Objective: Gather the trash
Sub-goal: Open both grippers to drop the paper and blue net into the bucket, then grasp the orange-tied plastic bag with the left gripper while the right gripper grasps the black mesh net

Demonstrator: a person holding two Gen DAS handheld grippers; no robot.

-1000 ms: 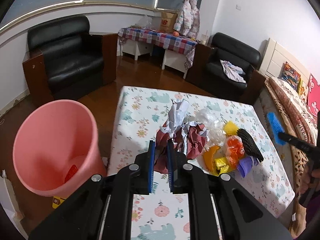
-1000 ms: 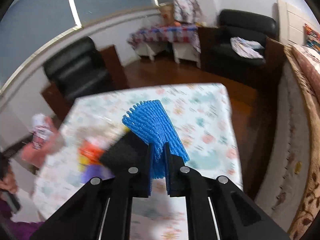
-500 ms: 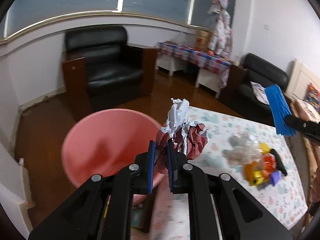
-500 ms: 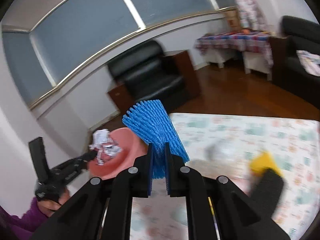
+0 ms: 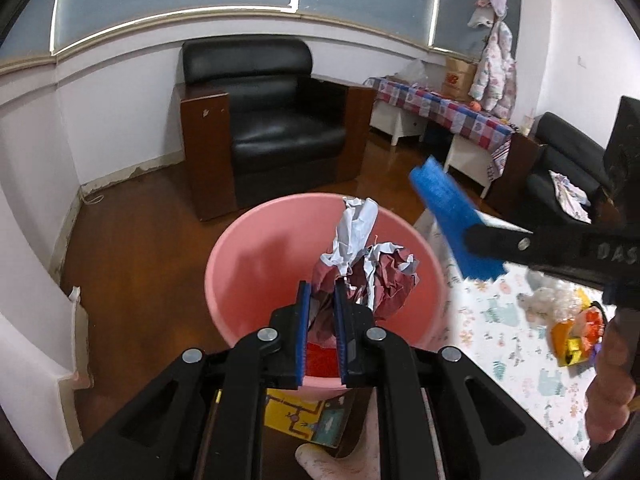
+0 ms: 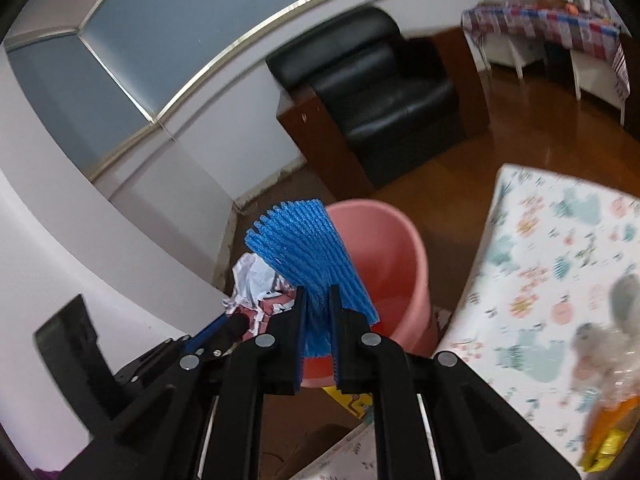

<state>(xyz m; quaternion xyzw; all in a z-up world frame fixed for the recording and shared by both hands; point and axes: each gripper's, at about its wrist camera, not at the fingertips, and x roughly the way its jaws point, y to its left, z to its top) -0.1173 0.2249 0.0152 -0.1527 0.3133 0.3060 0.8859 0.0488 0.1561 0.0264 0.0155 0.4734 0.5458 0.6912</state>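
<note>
Crumpled paper (image 5: 360, 264) sits clamped in the left gripper (image 5: 322, 320) and has swung off the table (image 5: 500, 344) to hang right over the pink bin (image 5: 256, 264). The right gripper (image 6: 318, 320), pinching blue foam netting (image 6: 308, 248), has come alongside too. Both look ready to drop; more trash (image 5: 572, 328) waits on the table.

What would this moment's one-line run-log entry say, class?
left gripper: shut on crumpled paper, over pink bin | right gripper: shut on blue foam net, beside bin | more trash on table
</note>
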